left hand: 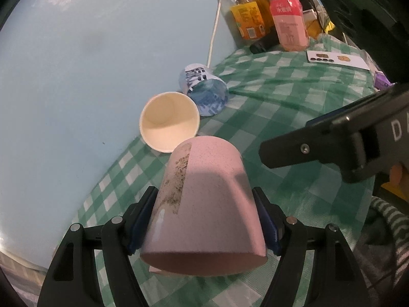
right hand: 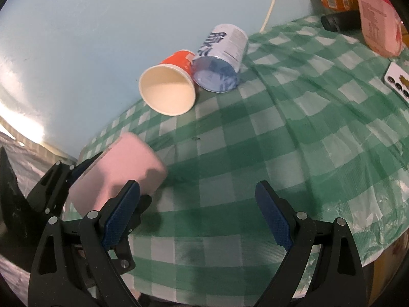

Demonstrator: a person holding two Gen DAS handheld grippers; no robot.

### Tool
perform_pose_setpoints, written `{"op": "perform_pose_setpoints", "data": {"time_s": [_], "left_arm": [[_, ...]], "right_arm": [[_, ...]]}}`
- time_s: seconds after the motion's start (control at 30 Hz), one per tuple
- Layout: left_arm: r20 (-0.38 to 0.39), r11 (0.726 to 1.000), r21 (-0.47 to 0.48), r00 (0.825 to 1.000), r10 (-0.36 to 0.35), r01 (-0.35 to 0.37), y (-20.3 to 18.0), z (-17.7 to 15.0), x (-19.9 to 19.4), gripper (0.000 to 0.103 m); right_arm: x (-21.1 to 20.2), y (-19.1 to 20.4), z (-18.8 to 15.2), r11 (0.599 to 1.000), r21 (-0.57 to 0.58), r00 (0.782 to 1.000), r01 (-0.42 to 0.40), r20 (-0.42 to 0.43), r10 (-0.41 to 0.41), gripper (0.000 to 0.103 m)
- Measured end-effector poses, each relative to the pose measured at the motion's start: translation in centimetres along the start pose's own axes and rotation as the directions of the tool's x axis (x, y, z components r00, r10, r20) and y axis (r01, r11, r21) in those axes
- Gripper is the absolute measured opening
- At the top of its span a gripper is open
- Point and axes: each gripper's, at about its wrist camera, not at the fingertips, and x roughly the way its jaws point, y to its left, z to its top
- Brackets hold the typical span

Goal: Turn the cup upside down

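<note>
My left gripper point(left hand: 205, 215) is shut on a pink speckled cup point(left hand: 204, 204), tilted with its open mouth toward the camera and its base pointing away, just above the green checked tablecloth point(left hand: 294, 97). The same cup point(right hand: 122, 171) shows at the left of the right wrist view, held by the left gripper point(right hand: 76, 176). My right gripper point(right hand: 198, 212) is open and empty over the cloth, to the right of the cup. It also shows in the left wrist view point(left hand: 332, 143).
An orange paper cup point(right hand: 168, 89) and a blue-and-white cup point(right hand: 219, 61) lie on their sides near the cloth's far edge by the blue wall. Bottles point(left hand: 288, 23), a white card point(left hand: 337, 60) and a black box point(left hand: 358, 12) stand at the far right.
</note>
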Motion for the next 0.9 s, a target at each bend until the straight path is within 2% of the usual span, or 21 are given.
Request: {"op": "perform_pose_setpoints", "data": {"time_s": [0.1,0.2,0.33,0.37,0.6,0.8,0.9], "left_arm": [[-0.02,1.0,0.0,1.0,-0.016,0.017,-0.1,-0.1,0.0,0.075],[-0.021,1.0,-0.001,1.0,-0.003,0.003,-0.1,-0.2,-0.2,0.082],[-0.019,0.999,-0.035,0.999,-0.033,0.032,0.6,-0.1,-0.8,0.085],[-0.017,0.998,-0.046,0.999,-0.037,0.036,0.9,0.0,-1.0,0.089],[0.033,0.988,-0.143,0.998,-0.054,0.059,3.4,-0.3,-3.3,0.09],[0.12,0.948,-0.306,0.992,-0.049,0.084,6.8,-2.0,-6.3,0.093],[0.151,0.916,-0.395,0.988,-0.018,0.077,8.3,-3.4,-7.4,0.094]], "right_arm": [[0.0,0.1,0.0,1.0,-0.004,1.0,-0.003,-0.003,0.003,0.091],[0.1,0.4,0.1,1.0,-0.008,1.0,-0.011,-0.005,0.011,0.091],[0.1,0.6,0.1,1.0,-0.01,1.0,-0.008,-0.006,0.008,0.091],[0.1,0.6,0.1,1.0,-0.008,1.0,-0.01,-0.006,0.01,0.091],[-0.7,0.7,0.5,0.998,0.03,0.998,-0.058,-0.004,0.058,0.091],[-0.1,2.0,1.1,0.982,0.076,0.981,-0.173,-0.073,0.178,0.091],[0.9,2.9,1.4,0.971,0.104,0.967,-0.214,-0.121,0.226,0.091]]}}
